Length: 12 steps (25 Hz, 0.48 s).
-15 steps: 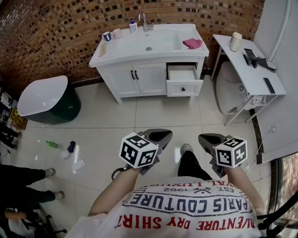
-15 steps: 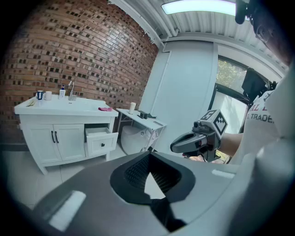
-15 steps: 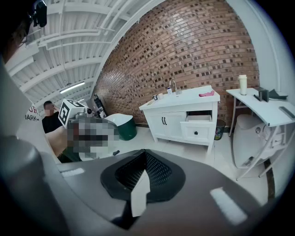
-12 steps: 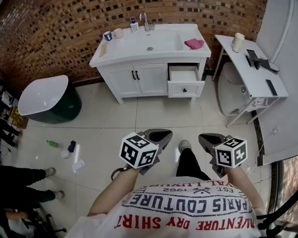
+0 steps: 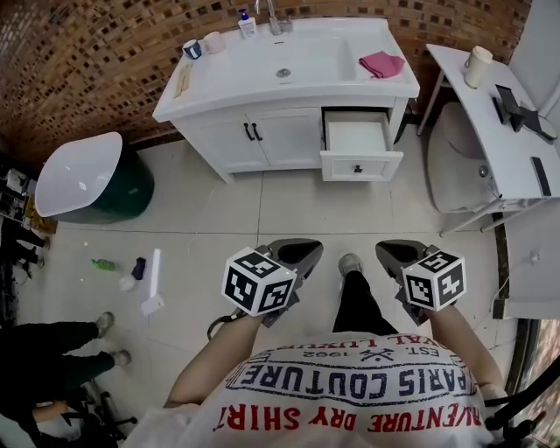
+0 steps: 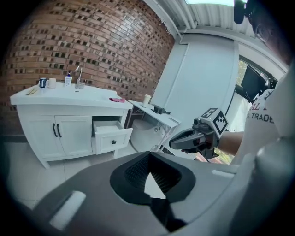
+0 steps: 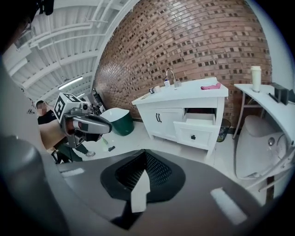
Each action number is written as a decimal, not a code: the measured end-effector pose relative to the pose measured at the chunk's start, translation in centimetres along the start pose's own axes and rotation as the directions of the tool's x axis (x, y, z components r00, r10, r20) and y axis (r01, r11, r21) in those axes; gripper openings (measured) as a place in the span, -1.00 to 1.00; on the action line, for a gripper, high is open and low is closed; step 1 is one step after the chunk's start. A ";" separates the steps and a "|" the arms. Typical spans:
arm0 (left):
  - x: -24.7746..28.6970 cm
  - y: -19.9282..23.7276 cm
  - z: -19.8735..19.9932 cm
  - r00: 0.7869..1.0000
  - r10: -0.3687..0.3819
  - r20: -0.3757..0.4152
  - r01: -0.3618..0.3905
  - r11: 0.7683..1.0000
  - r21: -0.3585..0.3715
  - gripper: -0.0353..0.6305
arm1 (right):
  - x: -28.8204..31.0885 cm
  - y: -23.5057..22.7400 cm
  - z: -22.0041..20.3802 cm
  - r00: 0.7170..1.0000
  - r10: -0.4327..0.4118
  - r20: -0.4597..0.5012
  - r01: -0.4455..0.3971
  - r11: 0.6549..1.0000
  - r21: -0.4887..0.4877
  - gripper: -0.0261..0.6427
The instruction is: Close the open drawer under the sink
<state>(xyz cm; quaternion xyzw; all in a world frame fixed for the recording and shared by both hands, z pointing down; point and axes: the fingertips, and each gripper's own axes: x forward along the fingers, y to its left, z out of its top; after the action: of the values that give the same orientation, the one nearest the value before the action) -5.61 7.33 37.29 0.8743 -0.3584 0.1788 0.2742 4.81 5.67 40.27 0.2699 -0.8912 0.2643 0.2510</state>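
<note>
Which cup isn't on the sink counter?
The tall cream cup, on the white side table; the blue mug and pale cup stand on the counter.

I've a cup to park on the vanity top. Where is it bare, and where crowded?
Bare: the counter between the basin and the flat stick at its left end, and the front lip. Crowded: back left, two mugs and a bottle by the faucet; a pink cloth fills the right end.

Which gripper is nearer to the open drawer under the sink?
Right, by a small margin. The right gripper is in front of the drawer, slightly to its right. The left gripper is farther off to the drawer's left. Neither touches it.
</note>
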 end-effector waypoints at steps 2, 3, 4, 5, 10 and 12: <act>2.4 2.6 0.7 1.000 0.009 -0.020 -0.010 0.999 -0.045 -0.93 | 2.1 -3.0 1.0 0.999 -0.002 -0.037 0.002 1.000 0.000 -0.90; 3.7 4.0 1.2 1.000 0.011 -0.027 -0.013 0.998 -0.067 -0.93 | 3.1 -4.6 1.6 0.999 -0.002 -0.051 0.002 1.000 0.007 -0.90; 5.1 5.4 1.9 0.999 0.012 -0.031 -0.014 0.996 -0.086 -0.93 | 4.2 -6.3 2.4 0.998 -0.003 -0.059 0.003 1.000 0.012 -0.90; 6.5 6.8 2.6 0.999 0.013 -0.038 -0.017 0.995 -0.102 -0.93 | 5.3 -8.1 3.2 0.998 -0.006 -0.066 0.007 1.000 0.015 -0.90; 13.3 13.0 4.2 0.992 0.025 -0.121 -0.042 0.989 -0.141 -0.93 | 9.8 -15.2 5.0 0.993 -0.002 -0.117 0.008 0.999 0.048 -0.90; 15.0 14.7 4.7 0.991 0.011 -0.132 -0.034 0.985 -0.170 -0.93 | 11.3 -17.2 5.1 0.991 -0.003 -0.131 0.013 0.997 0.072 -0.90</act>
<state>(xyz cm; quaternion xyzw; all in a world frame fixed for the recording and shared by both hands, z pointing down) -5.50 -12.19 46.42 0.8295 -0.3638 0.2072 0.3696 5.56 -13.62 48.96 0.2647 -0.8615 0.3128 0.2999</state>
